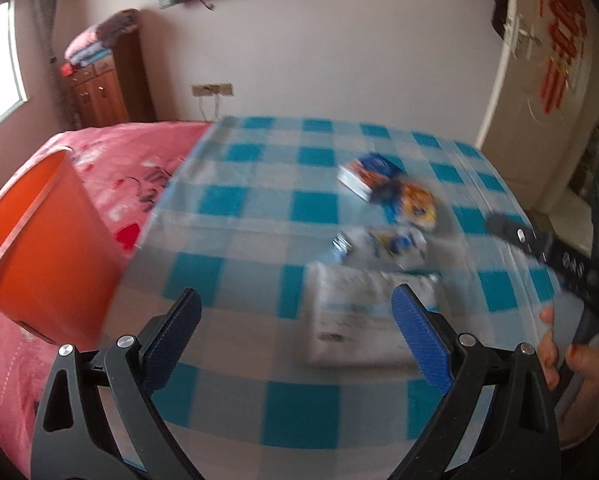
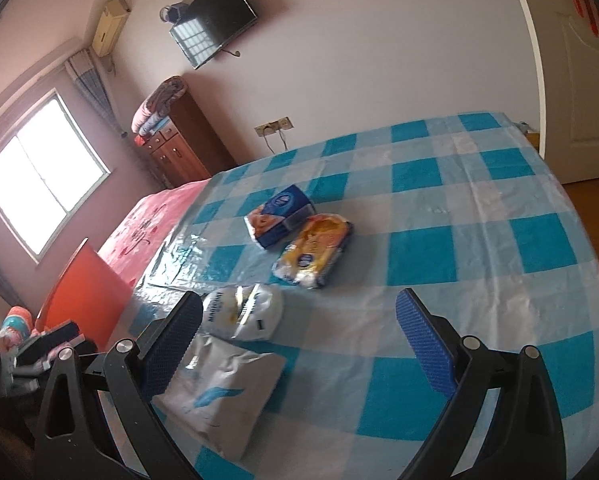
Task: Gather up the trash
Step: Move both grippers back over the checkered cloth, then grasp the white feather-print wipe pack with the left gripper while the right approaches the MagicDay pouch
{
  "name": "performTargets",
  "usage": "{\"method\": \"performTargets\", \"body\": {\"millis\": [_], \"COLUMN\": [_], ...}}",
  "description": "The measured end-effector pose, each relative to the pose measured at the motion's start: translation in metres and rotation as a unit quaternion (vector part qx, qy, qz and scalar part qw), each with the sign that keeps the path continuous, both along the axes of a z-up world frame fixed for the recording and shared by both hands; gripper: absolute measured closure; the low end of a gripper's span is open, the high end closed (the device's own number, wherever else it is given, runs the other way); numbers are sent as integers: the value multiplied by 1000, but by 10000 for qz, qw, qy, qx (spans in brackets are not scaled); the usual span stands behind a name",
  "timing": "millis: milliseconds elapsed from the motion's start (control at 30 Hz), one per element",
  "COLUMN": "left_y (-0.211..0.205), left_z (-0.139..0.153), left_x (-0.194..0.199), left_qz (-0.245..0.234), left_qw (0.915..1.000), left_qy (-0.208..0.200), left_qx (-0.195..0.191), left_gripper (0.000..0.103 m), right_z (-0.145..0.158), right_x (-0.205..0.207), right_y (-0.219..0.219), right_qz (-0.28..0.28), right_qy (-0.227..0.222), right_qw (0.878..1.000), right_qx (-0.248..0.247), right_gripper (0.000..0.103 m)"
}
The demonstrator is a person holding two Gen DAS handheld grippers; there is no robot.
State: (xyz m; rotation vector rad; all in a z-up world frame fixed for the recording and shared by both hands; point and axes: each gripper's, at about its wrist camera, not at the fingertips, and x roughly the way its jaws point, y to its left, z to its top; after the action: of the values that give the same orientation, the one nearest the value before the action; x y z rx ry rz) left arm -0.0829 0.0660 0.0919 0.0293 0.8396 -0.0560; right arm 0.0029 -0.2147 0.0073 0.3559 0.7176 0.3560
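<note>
Several empty wrappers lie on the blue-and-white checked cloth (image 2: 419,216): a blue-and-orange packet (image 2: 280,215) farthest, a yellow packet (image 2: 314,250) beside it, a white crumpled bag (image 2: 241,311), and a flat white pouch (image 2: 219,396) nearest. My right gripper (image 2: 299,328) hangs open above the near cloth, its left finger over the white bags. My left gripper (image 1: 295,328) is open and empty; the flat white pouch (image 1: 355,316) lies by its right finger. An orange bin (image 1: 39,248) stands to the left on the pink bedspread. The left wrist view is blurred.
The pink bedspread (image 1: 111,152) extends left of the cloth. A wooden cabinet (image 2: 183,144) with folded blankets stands against the far wall, under a wall TV (image 2: 213,38). A white door (image 2: 579,80) is at right. A hand (image 1: 567,356) holds the other gripper's handle at the right.
</note>
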Motion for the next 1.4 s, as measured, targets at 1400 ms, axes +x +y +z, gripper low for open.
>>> {"method": "performTargets", "body": {"millis": [1400], "left_y": [-95], "left_z": [-64], "left_x": [64], "left_qz": [38], "left_qw": [9948], "left_qy": [1012], "left_qx": [-106], "left_gripper": [7], "right_z": [-12], "right_x": [14], "right_y": [-50], "right_qz": [-126], "right_qy": [168], "right_qw": [9984], "right_qx": [526], "right_gripper": [7]}}
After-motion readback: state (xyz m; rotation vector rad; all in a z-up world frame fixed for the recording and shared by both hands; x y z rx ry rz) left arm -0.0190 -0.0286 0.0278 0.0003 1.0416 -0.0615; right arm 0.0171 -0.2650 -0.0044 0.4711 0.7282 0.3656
